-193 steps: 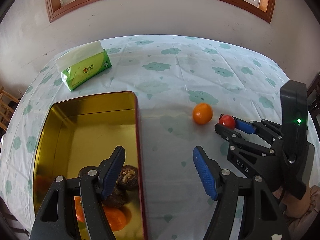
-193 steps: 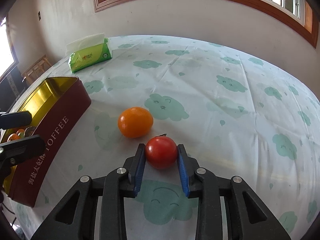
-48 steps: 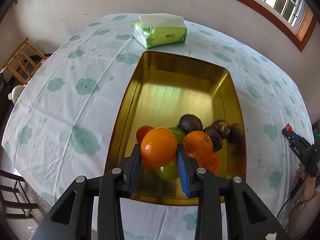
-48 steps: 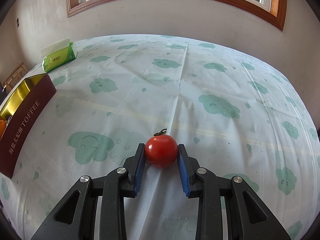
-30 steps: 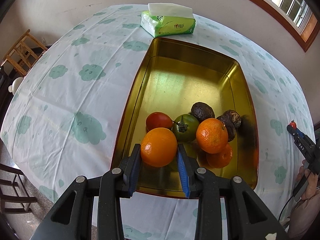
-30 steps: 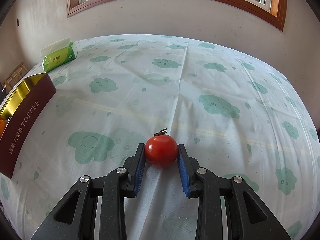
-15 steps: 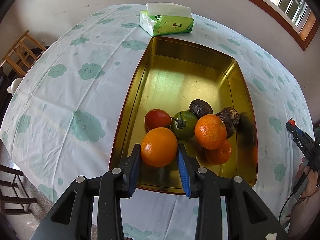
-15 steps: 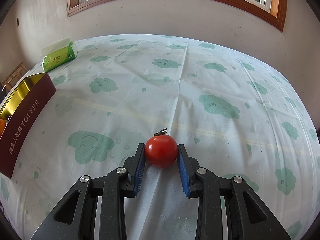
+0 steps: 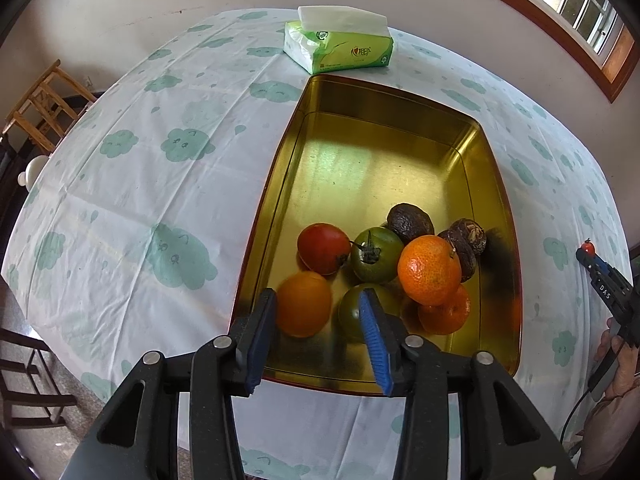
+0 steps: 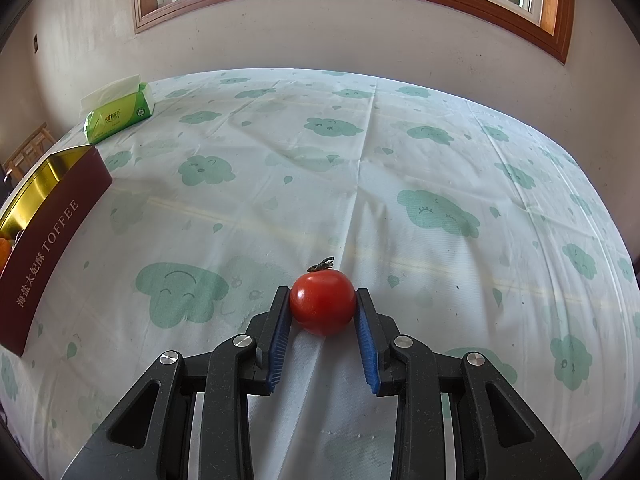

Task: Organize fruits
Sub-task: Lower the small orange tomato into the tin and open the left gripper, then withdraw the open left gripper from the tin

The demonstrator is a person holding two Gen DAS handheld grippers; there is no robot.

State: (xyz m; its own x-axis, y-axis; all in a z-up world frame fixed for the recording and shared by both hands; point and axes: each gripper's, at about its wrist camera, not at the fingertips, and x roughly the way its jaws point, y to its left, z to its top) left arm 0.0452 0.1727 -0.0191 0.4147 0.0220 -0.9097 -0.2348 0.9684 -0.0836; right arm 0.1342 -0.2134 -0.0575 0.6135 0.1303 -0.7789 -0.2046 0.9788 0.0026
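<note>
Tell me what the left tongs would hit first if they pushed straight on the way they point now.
Probably the orange just released between the opening left tongs, lying in the gold tin. A green tomato sits close beside the blue pad; depth is unclear.

tissue pack [image 9: 339, 45] on tablecloth [image 9: 140, 184] | wooden chair [image 9: 40, 108] at table's edge

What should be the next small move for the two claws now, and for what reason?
Probably lift the left claw clear of the gold tin. Its jaws are opening, and the orange seems to lie loose inside the tin, apart from the pads. That would leave room for the right claw to bring its clamped red tomato.
</note>
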